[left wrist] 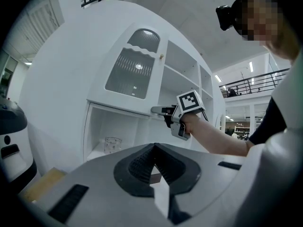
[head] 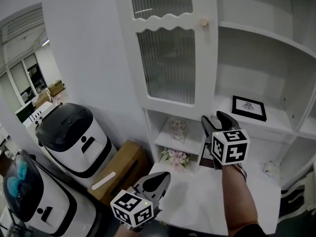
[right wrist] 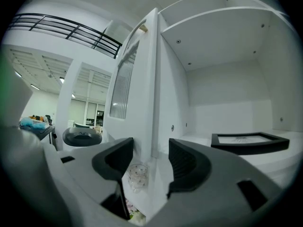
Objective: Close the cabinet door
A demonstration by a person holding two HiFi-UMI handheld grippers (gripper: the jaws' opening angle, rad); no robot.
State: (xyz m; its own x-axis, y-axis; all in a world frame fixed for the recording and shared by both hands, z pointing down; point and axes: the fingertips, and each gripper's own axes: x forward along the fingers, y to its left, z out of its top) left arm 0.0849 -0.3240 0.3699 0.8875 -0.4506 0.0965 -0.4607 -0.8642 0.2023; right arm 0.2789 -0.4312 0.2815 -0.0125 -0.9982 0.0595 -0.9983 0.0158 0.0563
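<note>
The white cabinet door (head: 168, 58) has ribbed glass panes and a round knob (head: 203, 21) at its right edge. It stands swung out in front of the cabinet's left side. My right gripper (head: 213, 117) is held level just below the door's lower right corner. In the right gripper view the door (right wrist: 142, 89) shows edge-on, and its edge lines up with the gap between the open jaws of my right gripper (right wrist: 151, 157), with no pad touching it. My left gripper (head: 165, 175) hangs lower, above the white counter (head: 197, 201). In its own view the left gripper (left wrist: 154, 148) is shut and empty.
A black picture frame (head: 249, 107) lies on the open shelf at the right. A glass cup (head: 178, 130) and pink flowers (head: 175, 158) sit in the lower compartments. Two white-and-black bins (head: 74, 137) and a cardboard box (head: 123, 169) stand to the cabinet's left.
</note>
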